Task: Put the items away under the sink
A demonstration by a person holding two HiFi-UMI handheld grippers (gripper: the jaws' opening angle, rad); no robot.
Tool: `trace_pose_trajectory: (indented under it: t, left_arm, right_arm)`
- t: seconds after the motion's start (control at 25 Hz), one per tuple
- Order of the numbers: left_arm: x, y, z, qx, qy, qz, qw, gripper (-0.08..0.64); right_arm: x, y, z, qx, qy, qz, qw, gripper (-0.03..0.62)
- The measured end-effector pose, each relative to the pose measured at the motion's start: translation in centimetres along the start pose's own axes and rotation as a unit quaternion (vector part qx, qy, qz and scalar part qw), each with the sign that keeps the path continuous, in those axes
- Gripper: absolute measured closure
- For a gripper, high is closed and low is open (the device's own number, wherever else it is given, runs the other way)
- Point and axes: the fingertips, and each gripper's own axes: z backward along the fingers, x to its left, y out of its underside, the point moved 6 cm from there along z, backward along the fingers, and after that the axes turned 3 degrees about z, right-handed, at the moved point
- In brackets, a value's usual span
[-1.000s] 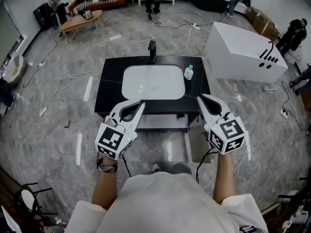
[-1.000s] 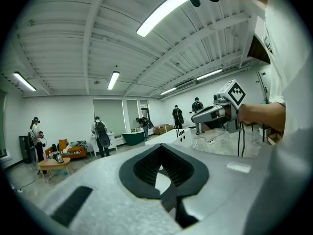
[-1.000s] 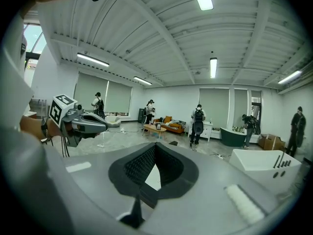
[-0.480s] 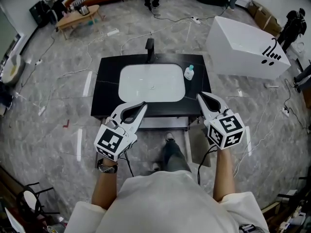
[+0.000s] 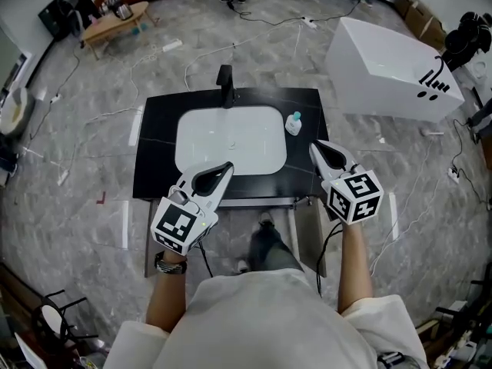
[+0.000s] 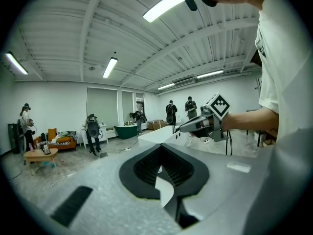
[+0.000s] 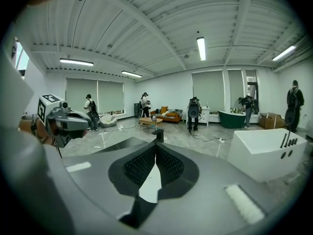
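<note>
Bottle (image 5: 293,123) is in neither gripper: the left gripper (image 5: 224,167) and the right gripper (image 5: 315,149) are both closed on nothing, tips together, above the front edge of the counter (image 5: 154,167). The bottle stands just beside the basin (image 5: 231,141). This looks like the approach step; next, the right gripper must open and reach for the bottle

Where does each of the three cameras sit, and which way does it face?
Head view: on the person's head, facing steeply down at the sink; shows left gripper, right gripper, forearms, shirt.
Left gripper view: on left gripper, facing level across the room; shows right gripper, arm.
Right gripper view: on right gripper, facing past the faucet; shows left gripper.
Shared: tub in head and right gripper views.
</note>
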Motion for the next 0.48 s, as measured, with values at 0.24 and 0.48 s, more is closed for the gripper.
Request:
trace_pose_trajectory:
  t: [0.24, 0.48]
  left_arm:
    - [1.9, 0.5, -3.6, 0.018, 0.0, 0.013, 0.9998, 0.554]
    - [3.9, 1.1, -6.9, 0.028, -0.007, 0.026, 0.9992, 0.554]
  right_arm:
    - [-3.6, 0.8, -3.3, 0.018, -0.006, -0.006, 1.0, 0.565]
    - [-6.3, 2.0, -7.0, 0.057, -0.024, 0.017, 0.998, 0.549]
